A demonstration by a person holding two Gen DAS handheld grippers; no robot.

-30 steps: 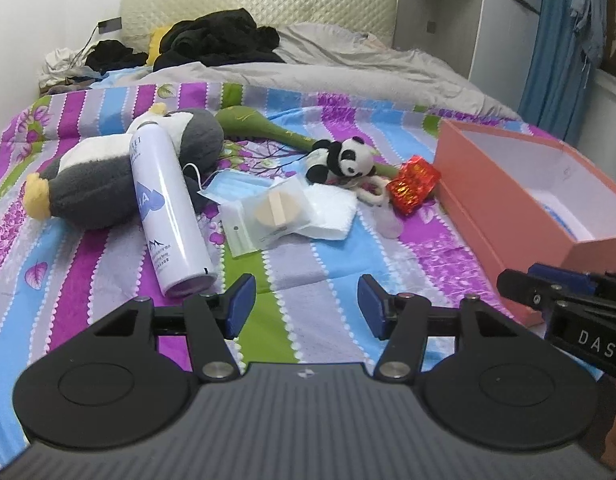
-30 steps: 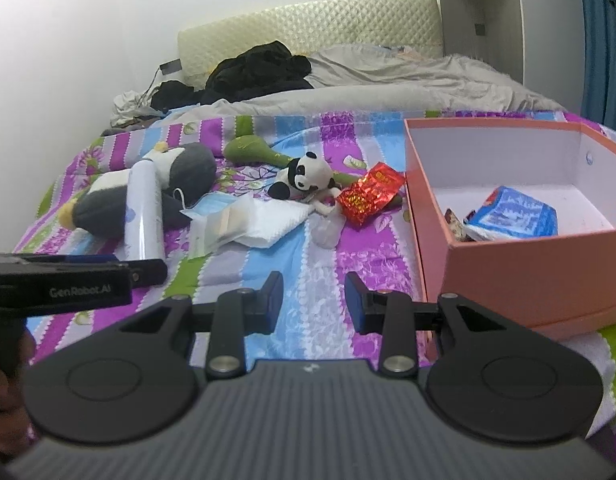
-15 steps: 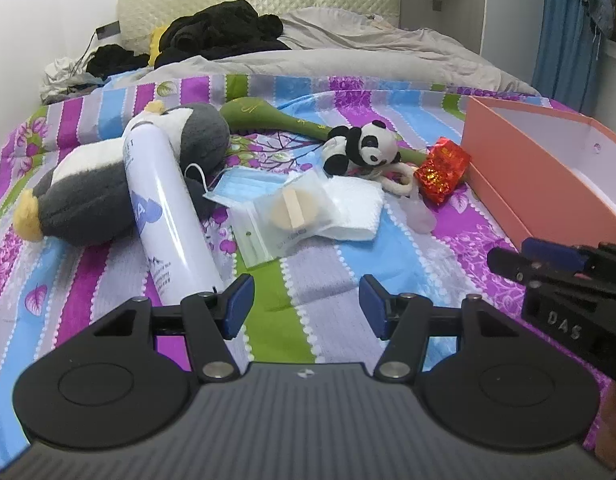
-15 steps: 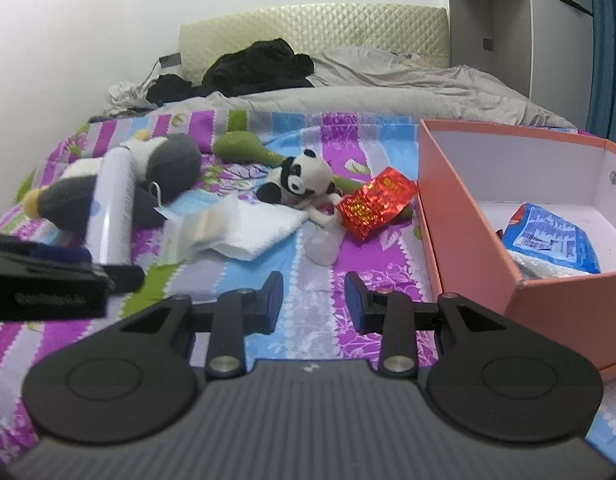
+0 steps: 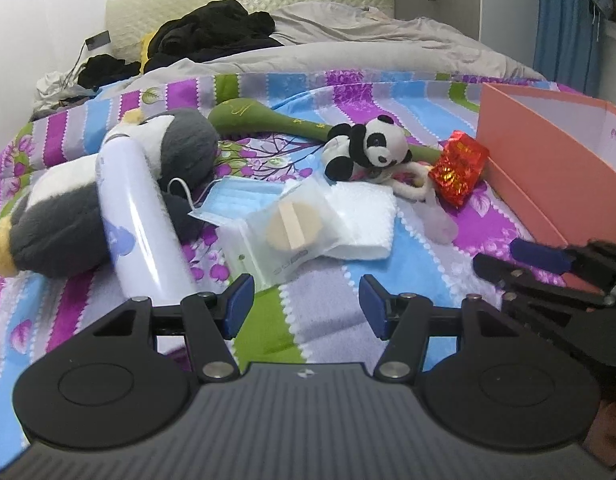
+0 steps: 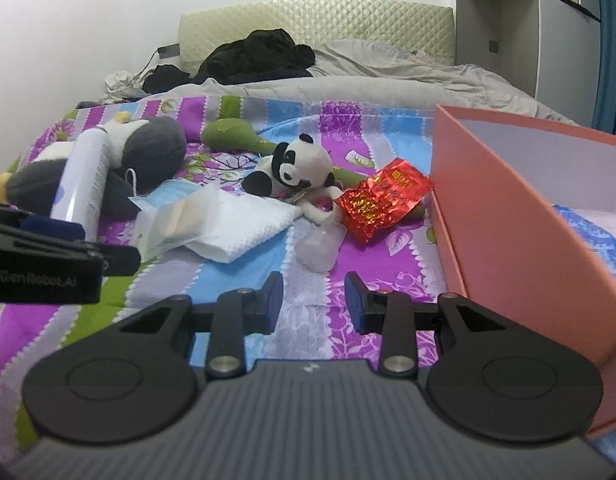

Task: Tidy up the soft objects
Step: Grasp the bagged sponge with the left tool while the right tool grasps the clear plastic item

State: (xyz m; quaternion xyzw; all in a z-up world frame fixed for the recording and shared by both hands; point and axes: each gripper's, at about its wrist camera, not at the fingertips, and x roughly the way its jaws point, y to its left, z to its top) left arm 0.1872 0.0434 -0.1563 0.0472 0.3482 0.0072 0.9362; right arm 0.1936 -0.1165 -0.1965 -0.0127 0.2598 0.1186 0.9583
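Panda plush (image 5: pixel 366 148), black and white and fuzzy, lies mid-bed on the striped blanket (image 5: pixel 316 316), resting against the green stuffed toy (image 5: pixel 268 118) behind it. Your left gripper (image 5: pixel 306 304) hovers low over bare blanket with its blue-padded fingers (image 5: pixel 238 304) spread wide and holding nothing; a strip of open blanket lies between them and the clutter ahead. Your right gripper (image 6: pixel 314 300) is likewise parted and empty, above a free patch of blanket, with the wall of the salmon-pink cardboard box (image 6: pixel 520 236) close on its right. A translucent soft lump (image 6: pixel 318 246) lies just ahead of the right fingers, in line with the panda. A crinkled red foil packet (image 6: pixel 382 202) lies between panda and box, near the box wall. A white quilted pad (image 5: pixel 366 220), a clear pouch with a tan sponge (image 5: pixel 292 226) and a blue face mask (image 5: pixel 228 202) overlap left of the panda. Further left, a smooth white spray can (image 5: pixel 138 224) leans across the grey penguin plush (image 5: pixel 64 216). A blue packet (image 6: pixel 588 232) lies inside the box.
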